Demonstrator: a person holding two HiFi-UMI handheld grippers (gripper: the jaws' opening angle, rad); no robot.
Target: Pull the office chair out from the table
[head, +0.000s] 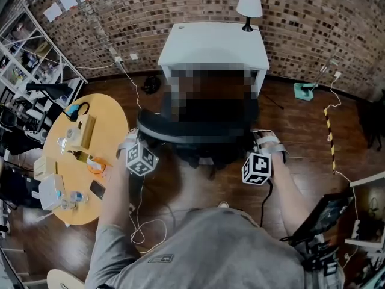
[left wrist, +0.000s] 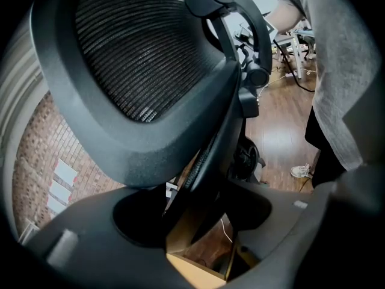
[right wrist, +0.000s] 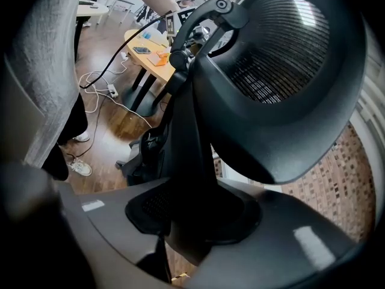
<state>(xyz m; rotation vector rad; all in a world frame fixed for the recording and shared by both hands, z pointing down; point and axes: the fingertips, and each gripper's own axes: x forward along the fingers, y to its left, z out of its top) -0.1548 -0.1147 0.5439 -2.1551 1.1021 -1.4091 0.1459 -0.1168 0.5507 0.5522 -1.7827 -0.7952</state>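
Note:
The black mesh office chair (head: 198,138) stands on the wood floor in front of the white table (head: 210,44), its backrest turned toward me. My left gripper (head: 138,138) is shut on the left edge of the chair's back and my right gripper (head: 261,140) on the right edge. In the left gripper view the dark back frame (left wrist: 207,155) runs down between the jaws of the left gripper (left wrist: 198,212), under the mesh headrest (left wrist: 138,47). The right gripper view shows the same: the frame (right wrist: 186,137) sits clamped in the right gripper (right wrist: 192,218). A mosaic patch hides the seat.
A lamp (head: 249,6) stands on the white table, which is backed by a curved brick wall. A round wooden table (head: 114,122) with small items is close on the left. Cables (head: 147,227) trail across the floor near my feet. Shelving stands far left, equipment at lower right.

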